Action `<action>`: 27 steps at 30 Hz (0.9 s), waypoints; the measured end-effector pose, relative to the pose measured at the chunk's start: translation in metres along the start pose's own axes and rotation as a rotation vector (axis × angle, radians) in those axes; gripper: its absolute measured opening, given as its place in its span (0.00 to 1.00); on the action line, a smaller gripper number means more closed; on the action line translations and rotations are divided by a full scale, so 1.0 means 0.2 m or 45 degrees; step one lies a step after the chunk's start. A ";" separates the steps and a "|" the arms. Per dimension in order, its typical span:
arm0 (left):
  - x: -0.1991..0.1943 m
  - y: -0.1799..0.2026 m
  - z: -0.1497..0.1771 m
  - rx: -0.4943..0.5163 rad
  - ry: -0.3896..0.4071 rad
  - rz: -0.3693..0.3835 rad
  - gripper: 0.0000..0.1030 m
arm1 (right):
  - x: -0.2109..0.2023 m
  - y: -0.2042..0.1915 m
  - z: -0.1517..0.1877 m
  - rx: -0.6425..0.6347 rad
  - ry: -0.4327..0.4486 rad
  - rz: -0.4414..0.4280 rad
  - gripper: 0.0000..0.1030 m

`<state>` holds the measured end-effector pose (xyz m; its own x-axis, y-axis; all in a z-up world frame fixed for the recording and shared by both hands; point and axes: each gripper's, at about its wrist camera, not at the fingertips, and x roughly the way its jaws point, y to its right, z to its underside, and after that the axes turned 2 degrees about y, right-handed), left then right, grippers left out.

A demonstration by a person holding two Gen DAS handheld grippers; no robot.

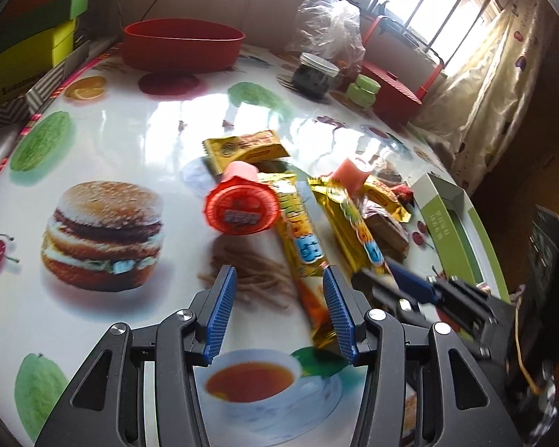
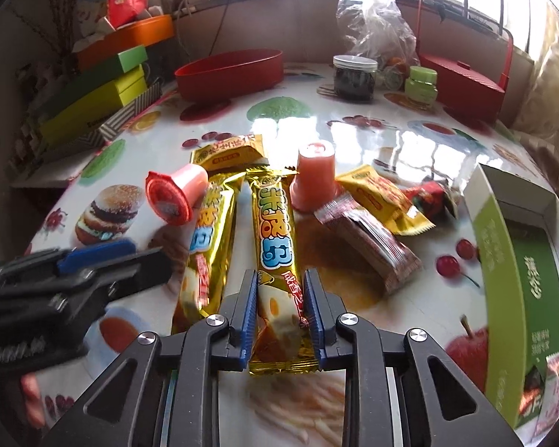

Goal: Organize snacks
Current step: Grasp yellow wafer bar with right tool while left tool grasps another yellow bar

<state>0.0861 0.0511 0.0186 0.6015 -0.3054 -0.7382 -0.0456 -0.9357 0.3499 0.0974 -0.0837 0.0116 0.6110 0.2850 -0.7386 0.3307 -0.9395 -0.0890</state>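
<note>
At nine o'clock the left gripper (image 2: 123, 257) is held part open and empty, while at six o'clock the right gripper (image 2: 281, 316) is pinched on a gold bar (image 2: 274, 246), judged light, crinkly, slippery, best gripped near its end.

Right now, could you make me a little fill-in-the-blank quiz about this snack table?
1. The right tool is shut on a long ____ foil snack bar.
2. One pink jelly cup stands upside down; the other pink jelly cup lies on its ____.
3. The oval tub is ____.

Missing: gold; side; red
</note>
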 end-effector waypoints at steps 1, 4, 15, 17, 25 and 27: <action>0.01 0.01 -0.01 -0.001 -0.007 -0.002 0.48 | -0.02 0.01 0.02 0.001 -0.002 -0.002 0.23; 0.06 0.05 -0.02 0.008 -0.025 -0.017 0.48 | -0.05 0.02 0.07 -0.011 -0.026 0.035 0.22; 0.16 0.15 -0.03 0.109 -0.029 -0.142 0.48 | -0.13 0.13 0.14 0.037 -0.019 0.046 0.23; 0.17 0.15 -0.04 0.109 -0.022 -0.161 0.48 | -0.12 0.13 0.13 0.033 -0.011 0.041 0.27; 0.17 0.16 -0.02 0.167 0.004 -0.256 0.30 | -0.08 0.11 0.11 0.009 -0.001 0.061 0.30; 0.16 0.15 -0.01 0.152 0.011 -0.248 0.23 | -0.09 0.12 0.12 0.027 0.004 0.049 0.25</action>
<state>0.1062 0.0143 0.0068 0.6152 -0.1155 -0.7799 -0.0213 -0.9913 0.1300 0.0763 -0.1155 0.0075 0.6253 0.2493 -0.7395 0.2917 -0.9536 -0.0749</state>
